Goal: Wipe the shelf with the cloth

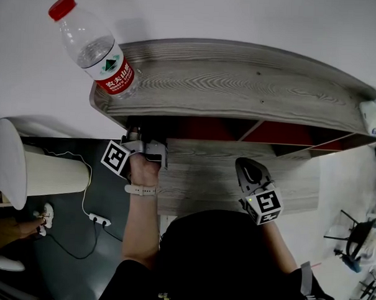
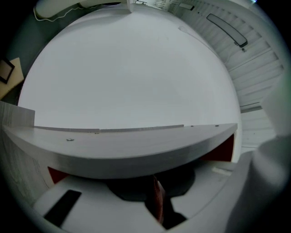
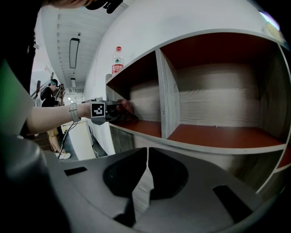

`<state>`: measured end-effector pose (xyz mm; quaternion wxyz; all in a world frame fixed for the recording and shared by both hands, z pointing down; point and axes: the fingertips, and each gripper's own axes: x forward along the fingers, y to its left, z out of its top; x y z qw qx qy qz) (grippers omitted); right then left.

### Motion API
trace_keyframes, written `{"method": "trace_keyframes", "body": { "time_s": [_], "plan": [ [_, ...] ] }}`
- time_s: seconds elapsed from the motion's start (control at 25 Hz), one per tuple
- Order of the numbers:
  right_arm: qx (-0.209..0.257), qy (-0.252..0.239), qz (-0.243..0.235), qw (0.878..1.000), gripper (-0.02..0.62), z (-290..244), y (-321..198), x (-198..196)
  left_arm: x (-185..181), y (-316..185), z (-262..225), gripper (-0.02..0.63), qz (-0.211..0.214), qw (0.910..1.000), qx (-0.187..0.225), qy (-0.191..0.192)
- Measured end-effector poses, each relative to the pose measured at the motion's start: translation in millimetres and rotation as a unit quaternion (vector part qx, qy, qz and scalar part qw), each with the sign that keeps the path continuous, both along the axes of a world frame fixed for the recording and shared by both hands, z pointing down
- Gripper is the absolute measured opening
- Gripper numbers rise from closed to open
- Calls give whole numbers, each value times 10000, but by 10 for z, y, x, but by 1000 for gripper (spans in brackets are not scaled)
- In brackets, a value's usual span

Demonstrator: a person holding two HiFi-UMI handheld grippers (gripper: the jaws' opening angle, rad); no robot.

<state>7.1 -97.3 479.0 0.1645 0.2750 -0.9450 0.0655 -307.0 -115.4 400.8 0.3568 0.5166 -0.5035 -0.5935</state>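
Observation:
The wooden shelf unit [image 1: 241, 80] has a grey top board and red-lined compartments [image 3: 223, 136]. My left gripper [image 1: 144, 145] reaches under the top board at the left end, in front of the left compartment; it also shows in the right gripper view [image 3: 111, 110]. Its jaws [image 2: 156, 200] stand shut, with only a thin reddish slit between them. No cloth shows in any view. My right gripper [image 1: 249, 171] hangs lower, in front of the shelf's middle, jaws shut on nothing [image 3: 146, 170].
A water bottle [image 1: 96, 46] with a red cap stands on the top board's left end, also seen in the right gripper view [image 3: 118, 59]. A white cylinder [image 1: 44, 168] and a power strip [image 1: 99, 220] are on the dark floor at left. A person [image 3: 47, 91] stands far off.

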Motion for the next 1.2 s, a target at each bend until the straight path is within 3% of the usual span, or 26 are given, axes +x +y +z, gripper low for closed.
{"method": "trace_keyframes", "body": {
  "time_s": [0.36, 0.68, 0.8, 0.96, 1.04, 1.08, 1.12, 1.2],
  "plan": [
    [-40, 15, -110, 9999, 5, 23, 105, -47, 64, 223, 290, 52, 78, 9990, -426, 71],
    [-62, 51, -117, 9999, 6, 47, 190, 11, 115, 382, 400, 52, 46, 9981, -600, -93],
    [-78, 56, -85, 9999, 5, 55, 206, 52, 162, 412, 397, 52, 10, 9968, -690, -395],
    [-107, 75, -36, 9999, 6, 82, 210, 111, 259, 392, 285, 52, -54, 9892, -827, -1212],
    [-122, 84, 5, 9999, 6, 96, 203, 144, 304, 368, 216, 52, -94, 9803, -927, -1742],
    [-126, 88, 27, 9999, 5, 100, 196, 161, 326, 355, 193, 52, -118, 9710, -1048, -2147],
    [-127, 90, 49, 9999, 5, 102, 186, 177, 355, 338, 171, 52, -143, 9580, -1186, -2605],
    [-126, 93, 88, 9998, 5, 103, 164, 202, 424, 288, 113, 52, -242, 9239, -1442, -3535]
  ]
}}
